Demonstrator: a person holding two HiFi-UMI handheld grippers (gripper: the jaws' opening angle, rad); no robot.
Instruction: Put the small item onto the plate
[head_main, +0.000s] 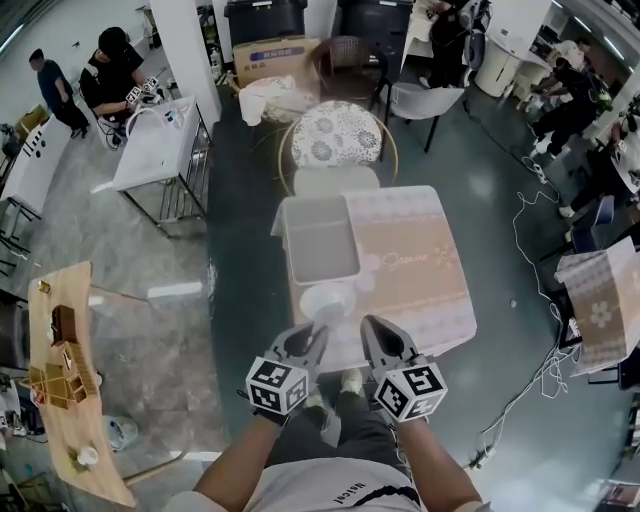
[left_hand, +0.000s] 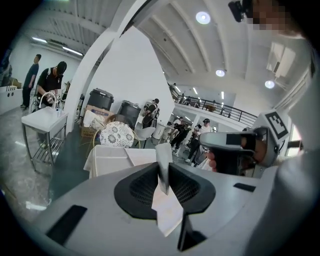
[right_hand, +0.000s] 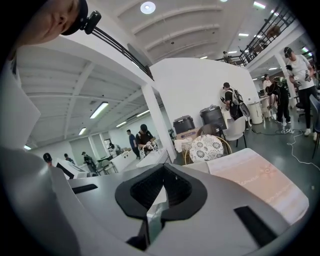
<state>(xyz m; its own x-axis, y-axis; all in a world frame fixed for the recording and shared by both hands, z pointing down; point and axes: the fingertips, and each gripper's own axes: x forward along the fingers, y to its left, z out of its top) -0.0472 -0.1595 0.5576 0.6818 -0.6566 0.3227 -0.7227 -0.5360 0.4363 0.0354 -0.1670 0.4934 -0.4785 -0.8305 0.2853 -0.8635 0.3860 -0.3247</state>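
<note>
A white plate sits near the front edge of the cloth-covered table. My left gripper hangs just short of that plate's near rim. In the left gripper view its jaws are shut on a small flat white item, which stands up between the pads and pokes out above and below them. My right gripper is held beside the left one, over the table's front edge. In the right gripper view its jaws meet at the tips with nothing between them.
A grey rectangular tray lies on the table behind the plate. A round patterned chair stands at the table's far side. Cables trail on the floor to the right. A wooden shelf board stands at the left, and people work at desks further off.
</note>
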